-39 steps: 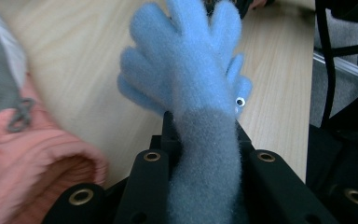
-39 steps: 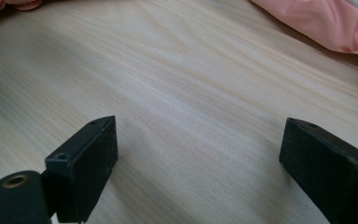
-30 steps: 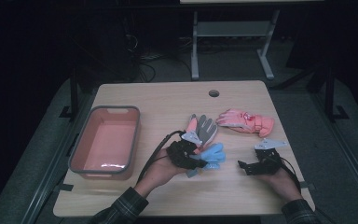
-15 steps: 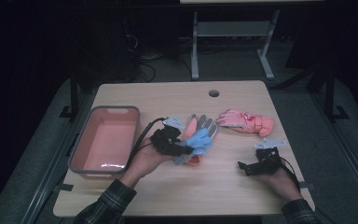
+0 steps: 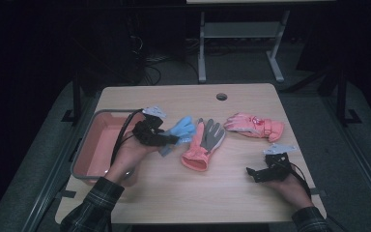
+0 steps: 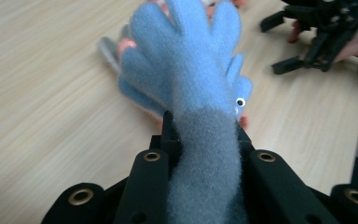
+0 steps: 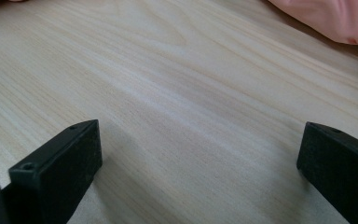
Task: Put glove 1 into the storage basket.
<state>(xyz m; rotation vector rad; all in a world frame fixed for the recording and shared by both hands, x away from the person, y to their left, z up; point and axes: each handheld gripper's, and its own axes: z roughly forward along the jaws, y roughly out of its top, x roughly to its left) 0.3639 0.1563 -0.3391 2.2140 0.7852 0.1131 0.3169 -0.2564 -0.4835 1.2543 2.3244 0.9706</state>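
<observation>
High view first, from the left edge of the bench [image 5: 174,193]: a grey-rimmed tray with a salmon-coloured inside [image 5: 99,140] sits along the left side, and the person's left forearm in a plaid sleeve [image 5: 94,205] lies over its near right corner. Just right of the tray, the left tongs [image 5: 171,140] are clamped on the cuff of a fuzzy blue glove [image 5: 181,129], which is raised off the wood, its fingers pointing up and to the right. Left gripper view backs this up: the blue glove [image 6: 186,79] runs straight up between the two black jaws, pinched at its greyish wrist part, with a small googly eye on its right edge (a toy-like detail) and the wood below blurred.

Next to the right lies a grey-palmed glove with an orange cuff [image 5: 204,145], flat on the bench near its middle, cuff towards the person, close beside the blue one. Farther right and a little farther back rests a pink padded glove [image 5: 254,126], lying crosswise, apart from the grey one.

Nearest the right edge, the right tongs [image 5: 253,173] sit low on the bench in the person's right hand, well apart from the gloves. Right gripper view has its two black jaws standing wide apart with bare wood between them and pink fabric in the top right corner.
</observation>
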